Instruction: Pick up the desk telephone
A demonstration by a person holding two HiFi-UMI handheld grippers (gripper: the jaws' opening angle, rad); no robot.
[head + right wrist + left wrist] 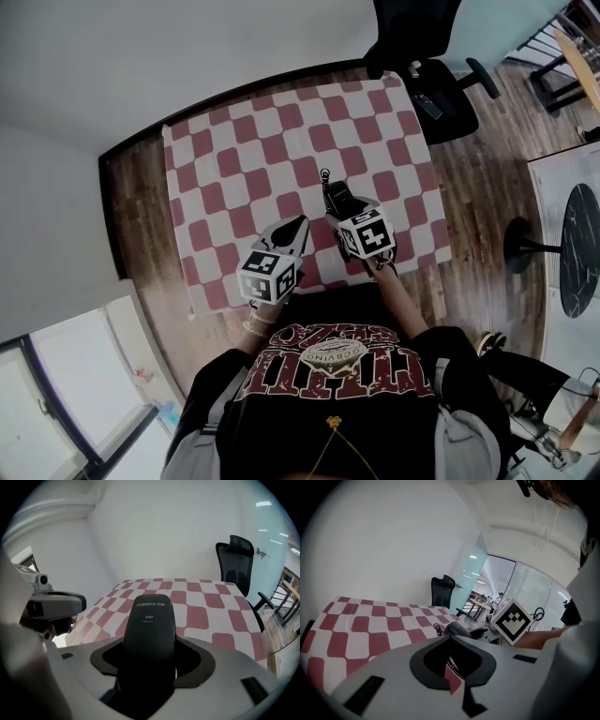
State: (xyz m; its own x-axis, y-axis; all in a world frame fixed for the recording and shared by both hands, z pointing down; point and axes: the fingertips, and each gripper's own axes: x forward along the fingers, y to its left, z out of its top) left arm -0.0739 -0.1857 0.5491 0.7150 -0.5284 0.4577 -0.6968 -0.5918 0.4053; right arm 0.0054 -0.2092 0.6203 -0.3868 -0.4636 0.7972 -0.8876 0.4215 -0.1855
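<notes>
My right gripper (342,208) is clamped on the phone (149,620), by the near edge of the checkered table (234,141). Left gripper (298,227) is at that table edge too, jaws closed on nothing.

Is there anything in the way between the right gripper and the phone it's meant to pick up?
Nothing visible stands between them. The right gripper is already shut on the black telephone handset, over the checkered tablecloth. The left gripper hangs beside it, apart from the handset.
</notes>
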